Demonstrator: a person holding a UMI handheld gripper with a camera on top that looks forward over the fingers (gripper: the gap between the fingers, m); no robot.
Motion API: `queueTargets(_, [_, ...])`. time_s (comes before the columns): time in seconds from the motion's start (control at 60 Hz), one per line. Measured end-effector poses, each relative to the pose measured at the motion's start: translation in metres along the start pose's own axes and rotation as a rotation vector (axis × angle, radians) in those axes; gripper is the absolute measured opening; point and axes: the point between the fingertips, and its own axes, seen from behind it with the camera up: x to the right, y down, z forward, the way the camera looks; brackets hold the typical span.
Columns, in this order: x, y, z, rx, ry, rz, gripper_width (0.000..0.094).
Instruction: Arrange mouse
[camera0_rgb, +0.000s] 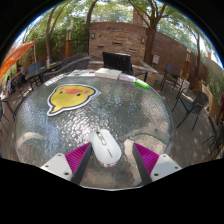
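On the near part of the glass table (150, 105): white mouse (105, 147), long axis running near-to-far, lying between the spread fingers of the gripper (112, 160), gaps either side, not pinched

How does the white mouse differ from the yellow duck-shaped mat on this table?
The white mouse is a raised, rounded body; the yellow duck-shaped mat lies flat. The mouse is plain white, the mat yellow with an orange patch. The mouse looks smaller in outline than the mat. The mouse sits between the open fingers of the hand-held gripper with gaps either side; the mat lies well beyond them. Both rest on the glass table.
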Motion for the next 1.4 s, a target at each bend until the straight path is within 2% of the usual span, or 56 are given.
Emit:
queueTargets(0.083, [0.001, -0.006, 0.012, -0.002, -0.025, 0.009, 0.0817])
queueTargets(0.117, [0.0, -0.007, 0.016, -0.004, -0.04, 0.016, 0.0776])
queueTargets(0.167, [-0.004, -0.01, 0.022, -0.007, -0.068, 0.029, 0.0671])
queueTargets(0.217, [-0.008, -0.012, 0.026, -0.011, -0.09, 0.042, 0.0506])
queueTargets(0.233, [-0.007, -0.012, 0.027, -0.009, -0.086, 0.044, 0.0493])
queueTargets(0.5, [-0.001, -0.018, 0.026, -0.017, -0.055, 0.039, 0.0374])
queueTargets(0.617, [0.016, -0.038, 0.015, 0.004, -0.015, 0.057, 0.0371])
queueTargets(0.75, [0.053, -0.099, -0.009, 0.1, 0.065, 0.117, 0.0371])
queueTargets(0.9, [0.073, -0.216, -0.034, 0.274, 0.117, 0.199, 0.0369])
queueTargets(0.983, [0.05, -0.277, -0.037, 0.354, 0.094, 0.199, 0.0369])
queueTargets(1.083, [-0.004, -0.322, -0.023, 0.387, 0.032, 0.175, 0.0366])
queueTargets(1.15, [-0.056, -0.326, 0.004, 0.365, -0.022, 0.161, 0.0368])
queueTargets(1.233, [-0.112, -0.305, 0.055, 0.277, -0.079, 0.166, 0.0373])
queueTargets(1.367, [-0.158, -0.238, 0.129, 0.115, -0.067, 0.152, 0.0382])
queueTargets(1.4, [-0.17, -0.217, 0.145, 0.1, -0.067, 0.146, 0.0395])
